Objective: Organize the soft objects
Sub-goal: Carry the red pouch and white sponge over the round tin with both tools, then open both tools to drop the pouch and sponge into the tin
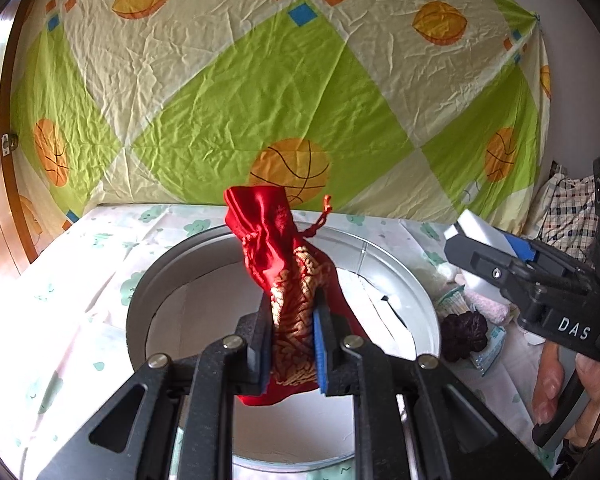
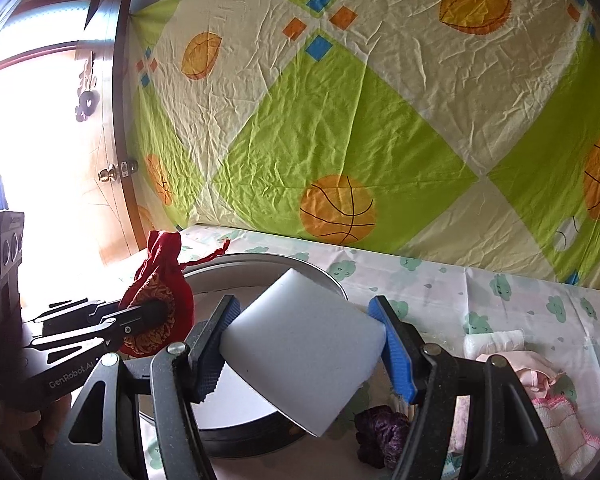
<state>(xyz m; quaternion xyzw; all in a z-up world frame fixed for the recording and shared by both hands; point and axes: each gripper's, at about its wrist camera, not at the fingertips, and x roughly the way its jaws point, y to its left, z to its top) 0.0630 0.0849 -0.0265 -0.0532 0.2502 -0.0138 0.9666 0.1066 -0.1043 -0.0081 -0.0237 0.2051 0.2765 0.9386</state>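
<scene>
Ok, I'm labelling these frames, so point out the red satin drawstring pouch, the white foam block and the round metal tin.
red satin drawstring pouch (image 1: 286, 276), left wrist view, its gold-patterned body.
white foam block (image 2: 304, 344), right wrist view, its broad front face.
round metal tin (image 1: 396, 264), left wrist view, its inner wall.

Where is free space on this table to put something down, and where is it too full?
Free: the cloth left of the round tin, and its white floor. Also the strip between tin and wall sheet. Crowded: right of the tin, around the purple scrunchie and pink cloths.
</scene>
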